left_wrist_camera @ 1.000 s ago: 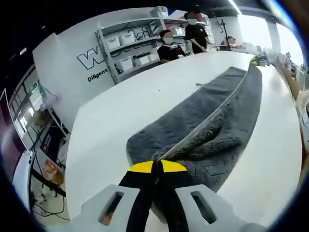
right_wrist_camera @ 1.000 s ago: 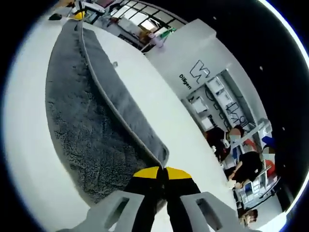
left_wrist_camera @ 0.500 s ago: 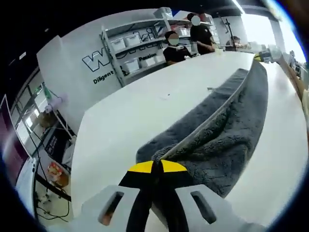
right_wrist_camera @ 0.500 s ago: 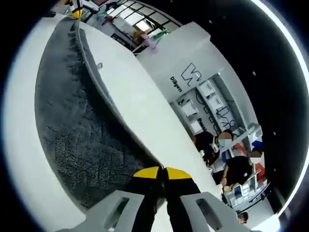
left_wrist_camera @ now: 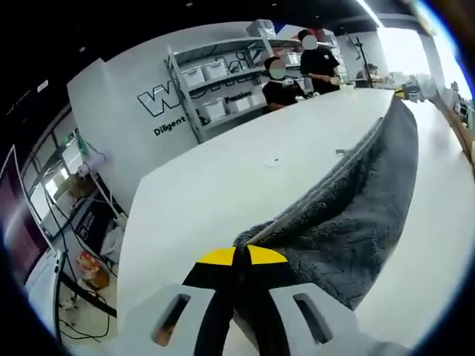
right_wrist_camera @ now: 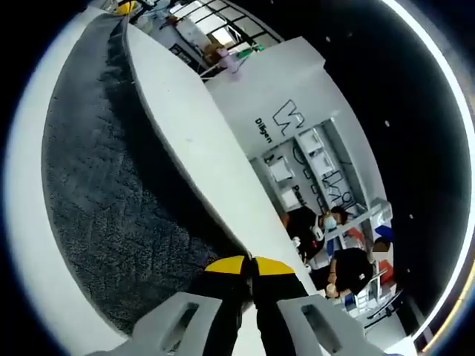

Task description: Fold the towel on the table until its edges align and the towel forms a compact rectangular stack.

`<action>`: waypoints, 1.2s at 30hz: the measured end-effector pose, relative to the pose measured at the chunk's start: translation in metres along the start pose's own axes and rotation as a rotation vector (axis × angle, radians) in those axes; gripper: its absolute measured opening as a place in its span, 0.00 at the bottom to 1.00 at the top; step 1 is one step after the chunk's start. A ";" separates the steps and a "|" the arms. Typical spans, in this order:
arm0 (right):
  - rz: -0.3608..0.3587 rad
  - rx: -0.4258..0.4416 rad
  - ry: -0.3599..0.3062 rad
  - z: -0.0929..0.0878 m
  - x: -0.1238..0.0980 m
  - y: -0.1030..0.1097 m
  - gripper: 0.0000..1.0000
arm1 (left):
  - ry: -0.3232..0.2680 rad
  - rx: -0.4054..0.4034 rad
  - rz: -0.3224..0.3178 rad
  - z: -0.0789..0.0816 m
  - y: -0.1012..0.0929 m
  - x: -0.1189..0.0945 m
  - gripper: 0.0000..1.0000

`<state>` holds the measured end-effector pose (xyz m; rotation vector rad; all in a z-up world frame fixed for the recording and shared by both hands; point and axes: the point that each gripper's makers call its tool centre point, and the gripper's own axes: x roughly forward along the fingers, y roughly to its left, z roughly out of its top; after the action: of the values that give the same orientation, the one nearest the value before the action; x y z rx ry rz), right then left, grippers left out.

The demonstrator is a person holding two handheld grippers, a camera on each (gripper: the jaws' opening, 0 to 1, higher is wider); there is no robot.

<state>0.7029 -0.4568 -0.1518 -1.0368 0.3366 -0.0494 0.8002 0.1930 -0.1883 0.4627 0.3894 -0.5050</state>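
A fluffy dark grey towel (left_wrist_camera: pixel 356 215) with a pale hemmed edge stretches across the white table (left_wrist_camera: pixel 223 185). In the left gripper view my left gripper (left_wrist_camera: pixel 239 256) is shut on one corner of it, yellow tips pinched together, and the hem runs taut away to the upper right. In the right gripper view the towel (right_wrist_camera: pixel 96 185) hangs as a long band toward the upper left, and my right gripper (right_wrist_camera: pixel 250 265) is shut on its other corner. The other gripper's yellow tip (right_wrist_camera: pixel 128 7) shows at the far end of the towel.
The white table (right_wrist_camera: pixel 200 141) runs long. Two people (left_wrist_camera: pixel 297 70) stand at its far end before shelving with white bins (left_wrist_camera: pixel 215 74). A white wall carries a logo (left_wrist_camera: pixel 167 96). Chairs and clutter sit on the floor past the table's left edge (left_wrist_camera: pixel 82 259).
Both grippers have lifted the held towel edge higher and drawn it across the table; less towel lies flat beyond the hem, and more bare table shows. Both stay shut.
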 end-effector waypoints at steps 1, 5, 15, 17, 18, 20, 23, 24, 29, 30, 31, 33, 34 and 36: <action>-0.004 0.000 -0.002 0.001 0.001 -0.001 0.00 | -0.006 -0.002 0.004 0.001 0.001 0.000 0.03; -0.019 -0.003 -0.006 0.003 0.003 -0.005 0.00 | -0.029 -0.011 0.021 0.006 0.005 0.002 0.03; -0.027 -0.038 0.008 0.003 0.020 -0.005 0.00 | -0.051 -0.011 0.050 0.016 0.012 0.014 0.03; -0.024 -0.040 0.011 0.001 0.021 -0.003 0.00 | -0.043 -0.003 0.048 0.014 0.012 0.019 0.03; -0.020 -0.037 0.010 0.000 0.022 -0.002 0.00 | -0.039 -0.001 0.048 0.013 0.011 0.022 0.03; -0.012 -0.034 0.009 -0.002 0.023 0.002 0.00 | -0.030 0.003 0.045 0.008 0.010 0.028 0.03; 0.005 -0.032 0.006 -0.006 0.026 0.009 0.00 | -0.012 -0.001 0.036 0.001 0.008 0.036 0.03; 0.013 -0.028 0.008 -0.008 0.028 0.012 0.00 | -0.005 -0.001 0.033 -0.002 0.006 0.039 0.03; 0.050 -0.031 0.030 -0.017 0.037 0.029 0.00 | 0.026 0.008 0.027 -0.014 0.002 0.048 0.03; 0.056 -0.035 0.035 -0.019 0.038 0.032 0.00 | 0.030 0.010 0.028 -0.015 0.002 0.049 0.03; 0.063 -0.044 0.041 -0.022 0.040 0.036 0.00 | 0.033 0.011 0.028 -0.016 0.001 0.050 0.03; 0.079 -0.050 0.055 -0.027 0.041 0.043 0.00 | 0.046 0.017 0.023 -0.020 -0.001 0.053 0.03; 0.089 -0.053 0.060 -0.029 0.042 0.047 0.00 | 0.051 0.021 0.022 -0.022 -0.002 0.054 0.03; 0.112 -0.063 0.077 -0.033 0.044 0.055 0.00 | 0.067 0.033 0.022 -0.027 -0.005 0.057 0.04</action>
<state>0.7285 -0.4647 -0.2243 -1.0786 0.4675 0.0220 0.8371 0.1820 -0.2387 0.5165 0.4403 -0.4758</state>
